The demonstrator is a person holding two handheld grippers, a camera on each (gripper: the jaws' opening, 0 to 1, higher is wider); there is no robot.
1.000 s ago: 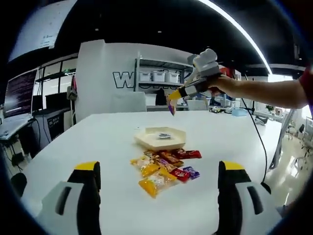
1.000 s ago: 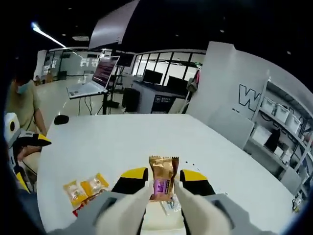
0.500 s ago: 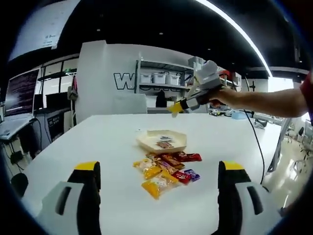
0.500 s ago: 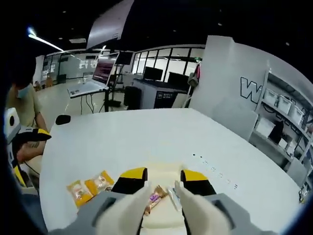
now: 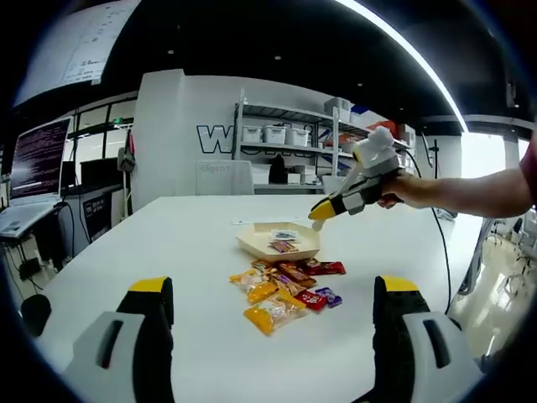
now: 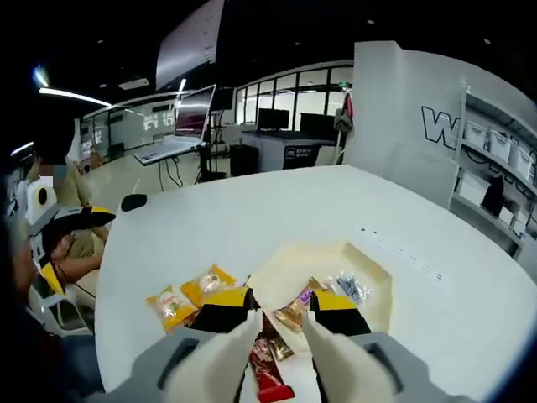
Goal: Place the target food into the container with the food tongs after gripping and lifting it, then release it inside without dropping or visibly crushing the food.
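1. A brown-wrapped snack (image 6: 295,307) now lies inside the cream tray (image 6: 369,290), beside a small dark-printed packet (image 6: 348,287). A second ago it hung pinched between the right gripper's tongs, well above the table.
2. The right gripper (image 6: 277,323) has let go. Its pale tong tips (image 6: 237,334) stand apart with nothing between them, and it has dropped lower, over the tray's near edge. In the left gripper view it (image 5: 321,213) hovers just beside the tray (image 5: 270,248).
3. That delivery looks complete, and the wrapper shows no crushing.
4. The left gripper (image 5: 273,294) waits near the table's front edge, jaws wide apart and empty.
5. More wrapped snacks (image 5: 285,290) lie heaped on the white table (image 5: 168,243) just in front of the tray: yellow, orange, red and purple.
6. Nothing stands between that heap and the tray. Shelving (image 5: 281,134) with bins lines the far wall.
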